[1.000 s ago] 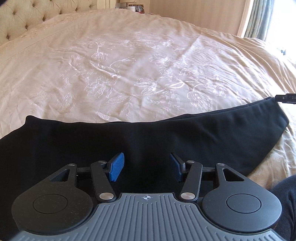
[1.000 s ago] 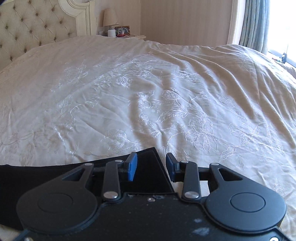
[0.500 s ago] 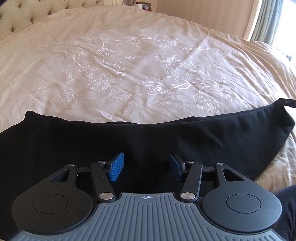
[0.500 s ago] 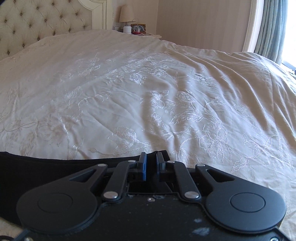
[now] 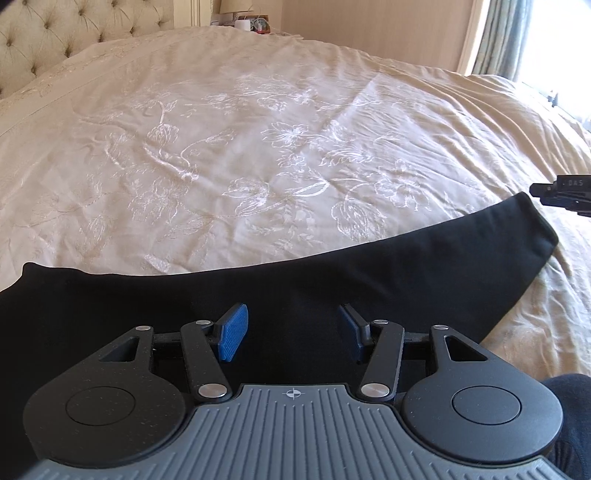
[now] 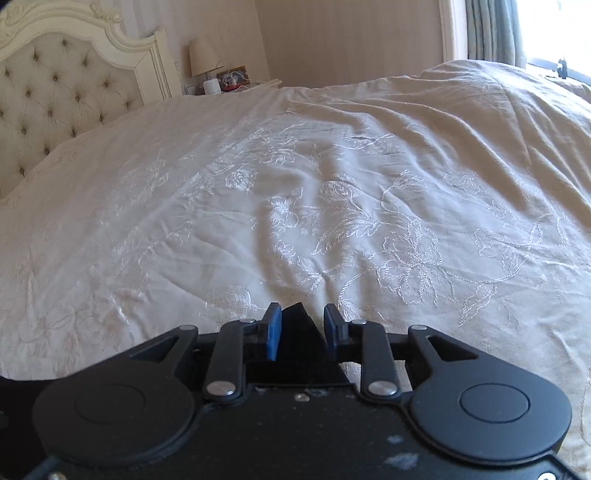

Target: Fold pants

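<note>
Black pants (image 5: 332, 280) lie in a long band across the near edge of the cream bedspread (image 5: 258, 147). My left gripper (image 5: 293, 328) is open, its blue pads (image 5: 232, 332) hovering over the middle of the band, holding nothing. My right gripper (image 6: 301, 332) is open, with a corner of the pants (image 6: 297, 332) standing between its pads. Its tip also shows in the left wrist view (image 5: 561, 192), just beyond the band's right end.
A tufted cream headboard (image 6: 55, 110) stands at the far left. A nightstand with a lamp (image 6: 207, 59) is behind it. Curtains and a bright window (image 6: 517, 29) are at the far right. The embroidered bedspread (image 6: 332, 184) stretches ahead.
My right gripper shut on the pants corner half a second ago and has now opened again, and its view has tilted up. The left gripper stayed open and tilted up slightly.
</note>
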Tool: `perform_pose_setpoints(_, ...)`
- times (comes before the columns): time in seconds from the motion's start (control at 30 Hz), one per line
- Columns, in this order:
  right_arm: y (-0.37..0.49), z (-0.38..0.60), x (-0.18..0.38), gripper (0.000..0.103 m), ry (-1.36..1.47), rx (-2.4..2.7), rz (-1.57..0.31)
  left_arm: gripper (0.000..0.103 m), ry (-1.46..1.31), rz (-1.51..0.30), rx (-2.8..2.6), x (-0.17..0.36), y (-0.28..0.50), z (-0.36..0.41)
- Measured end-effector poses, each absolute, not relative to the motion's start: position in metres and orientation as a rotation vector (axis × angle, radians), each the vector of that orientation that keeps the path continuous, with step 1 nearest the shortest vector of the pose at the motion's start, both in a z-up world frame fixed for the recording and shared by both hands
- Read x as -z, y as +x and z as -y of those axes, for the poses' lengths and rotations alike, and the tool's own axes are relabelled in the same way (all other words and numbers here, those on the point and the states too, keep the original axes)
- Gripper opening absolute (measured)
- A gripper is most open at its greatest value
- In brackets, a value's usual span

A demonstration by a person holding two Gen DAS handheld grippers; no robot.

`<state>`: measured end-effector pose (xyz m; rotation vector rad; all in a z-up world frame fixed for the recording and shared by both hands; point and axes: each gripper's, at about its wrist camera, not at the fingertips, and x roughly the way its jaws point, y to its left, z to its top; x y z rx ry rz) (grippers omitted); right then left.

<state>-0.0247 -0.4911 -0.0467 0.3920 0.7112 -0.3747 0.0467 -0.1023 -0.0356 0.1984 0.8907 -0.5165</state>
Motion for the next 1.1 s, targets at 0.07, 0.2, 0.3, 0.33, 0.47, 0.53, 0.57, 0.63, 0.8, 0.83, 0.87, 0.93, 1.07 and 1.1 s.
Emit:
perform_pose_setpoints(0.07,-0.04,0.501,0.039,0.034,0.464,0.384,-0.695,0.052,0.203,-0.893,0.534,0.034,0.047,0.111)
perform_pose_setpoints(0.2,-0.064,0.503,0.037,0.036,0.468,0.381,-0.732,0.052,0.208,-0.886,0.574,0.031,0.047,0.135)
perform_pose_setpoints(0.3,-0.081,0.498,0.043,0.038,0.504,0.385,-0.768,0.052,0.202,-0.889,0.603,0.03,0.047,0.154)
perform_pose_setpoints(0.33,-0.087,0.496,0.047,0.041,0.539,0.38,-0.775,0.052,0.204,-0.891,0.61,0.03,0.047,0.159)
perform_pose_setpoints(0.47,-0.103,0.482,0.064,0.042,0.662,0.322,-0.763,0.052,0.231,-0.915,0.639,0.039,0.046,0.181)
perform_pose_setpoints(0.53,-0.105,0.475,0.074,0.042,0.699,0.298,-0.759,0.052,0.262,-0.938,0.641,0.047,0.046,0.19)
perform_pose_setpoints(0.57,-0.104,0.473,0.078,0.041,0.713,0.297,-0.756,0.052,0.279,-0.952,0.637,0.052,0.045,0.193)
perform_pose_setpoints(0.63,-0.104,0.474,0.086,0.042,0.746,0.303,-0.745,0.052,0.304,-0.971,0.632,0.059,0.044,0.195)
perform_pose_setpoints(0.8,-0.102,0.486,0.098,0.047,0.901,0.317,-0.682,0.052,0.339,-0.958,0.632,0.061,0.039,0.193)
perform_pose_setpoints(0.83,-0.101,0.489,0.099,0.048,0.921,0.317,-0.673,0.052,0.339,-0.96,0.632,0.061,0.039,0.193)
perform_pose_setpoints(0.87,-0.1,0.491,0.099,0.048,0.948,0.318,-0.661,0.052,0.336,-0.964,0.631,0.061,0.04,0.193)
perform_pose_setpoints(0.93,-0.098,0.495,0.1,0.049,0.99,0.317,-0.638,0.052,0.33,-0.97,0.631,0.06,0.041,0.192)
perform_pose_setpoints(1.07,-0.098,0.506,0.104,0.05,1.067,0.316,-0.618,0.052,0.329,-0.975,0.633,0.061,0.041,0.193)
perform_pose_setpoints(1.1,-0.096,0.509,0.104,0.05,1.075,0.315,-0.616,0.052,0.331,-0.976,0.633,0.061,0.042,0.193)
